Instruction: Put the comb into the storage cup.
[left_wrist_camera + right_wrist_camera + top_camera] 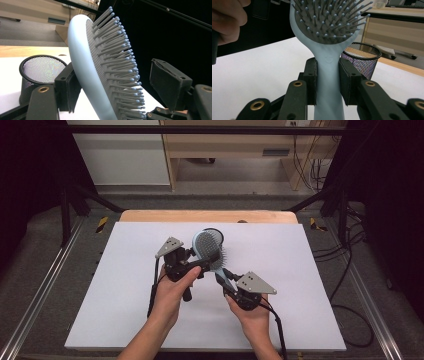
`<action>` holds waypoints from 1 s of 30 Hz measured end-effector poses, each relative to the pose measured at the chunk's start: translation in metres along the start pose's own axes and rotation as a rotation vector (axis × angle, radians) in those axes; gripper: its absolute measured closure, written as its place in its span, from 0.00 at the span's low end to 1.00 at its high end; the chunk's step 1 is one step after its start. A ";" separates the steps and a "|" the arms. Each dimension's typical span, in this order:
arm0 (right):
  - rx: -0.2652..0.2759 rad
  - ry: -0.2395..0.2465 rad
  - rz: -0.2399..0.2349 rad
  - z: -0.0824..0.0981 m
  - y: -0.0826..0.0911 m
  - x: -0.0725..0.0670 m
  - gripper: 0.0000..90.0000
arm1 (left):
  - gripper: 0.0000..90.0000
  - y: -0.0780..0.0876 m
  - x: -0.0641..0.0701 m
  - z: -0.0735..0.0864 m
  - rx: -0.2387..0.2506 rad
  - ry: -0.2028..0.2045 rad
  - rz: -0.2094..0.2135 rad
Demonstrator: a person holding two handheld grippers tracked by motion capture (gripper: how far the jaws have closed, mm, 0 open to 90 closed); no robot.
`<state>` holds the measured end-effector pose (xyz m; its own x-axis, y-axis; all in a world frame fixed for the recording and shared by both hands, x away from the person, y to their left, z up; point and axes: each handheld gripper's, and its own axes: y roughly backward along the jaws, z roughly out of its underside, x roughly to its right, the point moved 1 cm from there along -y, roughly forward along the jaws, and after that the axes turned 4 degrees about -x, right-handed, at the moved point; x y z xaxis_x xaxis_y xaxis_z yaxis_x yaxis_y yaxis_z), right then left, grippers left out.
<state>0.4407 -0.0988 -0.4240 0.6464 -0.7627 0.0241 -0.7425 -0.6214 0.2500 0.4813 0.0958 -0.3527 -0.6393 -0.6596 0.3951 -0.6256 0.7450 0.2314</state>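
Your right gripper (231, 281) sits just right of centre in the high view, and its fingers (310, 82) are clamped on the neck of the brush (209, 247), one pad on each side of the pale blue handle at the lower middle of the right gripper view. The brush is held off the white counter (125, 310) and slants up and left from that gripper, its bristled head near the middle of the high view.

Your left gripper (202, 264), left of centre in the high view, reaches toward the brush head from the left. In the left gripper view the head stands between its fingers (67, 87): the left pad lies against the smooth blue back at the lower left of that frame, while the right pad stands clear of the bristle tips at the lower right. Those fingers are still apart, not pressing.

A black mesh cup (37, 75) stands on the counter behind the brush, at the left of the left gripper view and at the right of the right gripper view.
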 end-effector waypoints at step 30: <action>-0.013 -0.021 -0.025 0.002 -0.002 0.001 0.78 | 0.55 0.000 0.008 0.002 0.027 0.051 -0.001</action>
<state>0.4424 -0.0983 -0.4265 0.6604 -0.7509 -0.0025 -0.7240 -0.6377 0.2630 0.4750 0.0907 -0.3515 -0.6156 -0.6537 0.4401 -0.6383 0.7412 0.2080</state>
